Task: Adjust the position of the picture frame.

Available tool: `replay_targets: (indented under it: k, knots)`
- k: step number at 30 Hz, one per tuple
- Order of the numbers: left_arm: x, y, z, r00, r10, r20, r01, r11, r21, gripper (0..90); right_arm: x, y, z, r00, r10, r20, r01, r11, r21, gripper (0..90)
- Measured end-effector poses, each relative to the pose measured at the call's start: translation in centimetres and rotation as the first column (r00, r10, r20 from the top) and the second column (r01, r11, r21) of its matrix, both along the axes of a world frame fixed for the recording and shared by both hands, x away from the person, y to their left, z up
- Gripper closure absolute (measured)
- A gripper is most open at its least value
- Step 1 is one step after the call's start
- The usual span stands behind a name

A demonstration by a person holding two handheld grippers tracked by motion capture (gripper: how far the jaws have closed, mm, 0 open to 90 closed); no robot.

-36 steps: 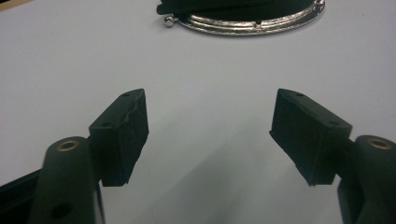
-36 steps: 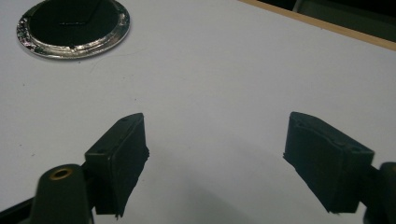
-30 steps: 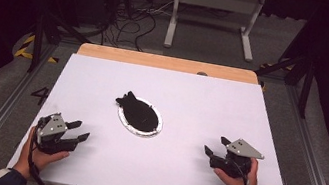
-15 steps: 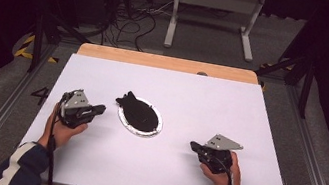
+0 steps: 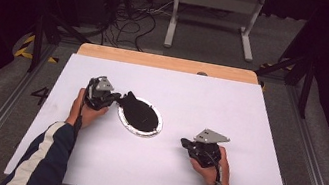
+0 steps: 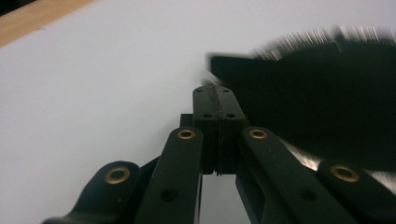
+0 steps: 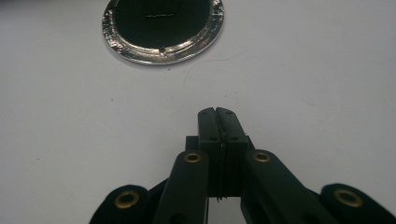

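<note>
Worktop (image 5: 249, 117): white sheet over a wooden board, the wood showing as a strip along the far edge in the high view.

Round dish (image 5: 140, 117): silver-rimmed, black inside, lying just left of centre frame in the high view, with a black tab-like part (image 5: 128, 99) sticking out toward its upper left. In my right gripper view it sits at the top (image 7: 163, 28), well apart from my jaws.

My left hand-held gripper (image 5: 110, 97): left of centre in the high view, its tip right at the dish's black tab (touching or just beside, I cannot tell). Jaws pressed together, nothing between them, in its own view (image 6: 215, 93); the dark dish (image 6: 322, 107) is blurred at the right.

My right hand-held gripper (image 5: 186, 144): lower right of centre, on bare worktop. Jaws closed flat against each other, empty (image 7: 218, 114).
</note>
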State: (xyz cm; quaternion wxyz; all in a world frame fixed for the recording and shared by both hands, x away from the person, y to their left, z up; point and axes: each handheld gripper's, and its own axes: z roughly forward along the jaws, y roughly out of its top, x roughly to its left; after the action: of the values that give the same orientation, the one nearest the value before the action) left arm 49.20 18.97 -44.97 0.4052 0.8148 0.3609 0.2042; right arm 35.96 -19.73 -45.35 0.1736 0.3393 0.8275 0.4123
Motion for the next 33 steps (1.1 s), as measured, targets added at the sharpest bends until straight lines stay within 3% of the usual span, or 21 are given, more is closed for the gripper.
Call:
replay_targets:
  k: [2,3,5,8,10,11,12,13,14,17,23,24,26,27,28,33]
  knots:
    - [0.1,0.0,0.1,0.9999,-0.008,0.006,0.008,0.9999,0.012,89.8,0.0,0.2,-0.1,1.0000,0.006,-0.001,-0.006,1.000,-0.004,90.0]
    - [0.3,-0.4,-0.1,0.9997,-0.024,0.000,0.024,0.9978,0.062,89.8,0.0,0.4,-0.1,0.9999,0.012,-0.002,-0.012,1.000,-0.005,90.0]
    - [0.5,-0.7,-0.7,0.9995,-0.027,-0.014,0.029,0.9948,0.098,88.5,0.1,1.0,-0.2,0.9997,0.024,-0.002,-0.024,1.000,-0.009,90.0]
    - [0.8,-0.6,-1.4,0.9987,-0.033,-0.038,0.036,0.9944,0.099,89.8,0.1,1.8,-0.2,0.9990,0.044,-0.002,-0.044,0.999,-0.015,90.0]
    - [0.9,-0.2,-1.6,0.9960,-0.069,-0.056,0.073,0.9944,0.076,90.0,0.0,2.4,-0.3,0.9984,0.057,-0.003,-0.057,0.998,-0.026,89.2]
    - [0.9,-0.1,-1.6,0.9910,-0.120,-0.059,0.125,0.9890,0.079,90.0,0.0,2.6,-0.3,0.9981,0.061,-0.002,-0.061,0.998,-0.030,88.6]
    - [0.8,-0.2,-1.5,0.9883,-0.141,-0.057,0.146,0.9855,0.087,90.0,0.0,2.8,-0.4,0.9979,0.065,-0.001,-0.065,0.997,-0.041,88.5]
    - [0.6,-0.6,-1.4,0.9792,-0.192,-0.066,0.198,0.9756,0.096,90.0,0.0,3.0,-0.4,0.9975,0.071,0.003,-0.071,0.996,-0.051,89.0]
    - [0.6,-0.6,-1.4,0.9792,-0.192,-0.066,0.198,0.9756,0.096,89.9,0.0,3.0,-0.4,0.9975,0.071,0.003,-0.071,0.996,-0.051,89.0]
    - [0.0,-1.9,-1.3,0.9610,-0.261,-0.091,0.269,0.9597,0.082,89.7,0.0,2.6,-0.3,0.9977,0.068,0.002,-0.068,0.997,-0.044,90.0]
    - [-0.8,-2.8,-1.0,0.9562,-0.273,-0.106,0.284,0.9530,0.106,89.5,-0.7,2.1,-0.2,0.9960,0.087,-0.018,-0.087,0.996,-0.024,90.0]
    - [-0.9,-2.9,-1.0,0.9514,-0.288,-0.109,0.299,0.9480,0.108,89.5,-0.7,2.1,-0.2,0.9960,0.087,-0.018,-0.087,0.996,-0.024,90.0]
    - [-1.1,-3.2,-0.9,0.9483,-0.292,-0.123,0.306,0.9457,0.110,89.7,-1.0,2.2,-0.2,0.9946,0.101,-0.025,-0.102,0.994,-0.030,90.0]
    - [-1.3,-3.5,-0.8,0.9423,-0.309,-0.129,0.324,0.9386,0.118,89.8,-1.1,2.3,-0.3,0.9929,0.114,-0.035,-0.115,0.992,-0.044,90.0]
    - [-1.3,-3.5,-0.8,0.9423,-0.309,-0.129,0.324,0.9386,0.118,89.8,-1.1,2.3,-0.3,0.9929,0.114,-0.035,-0.115,0.992,-0.044,90.0]
    - [-2.1,-4.3,-0.6,0.9243,-0.345,-0.163,0.365,0.9238,0.115,89.9,-1.2,2.0,-0.8,0.9905,0.119,-0.068,-0.123,0.991,-0.048,90.0]
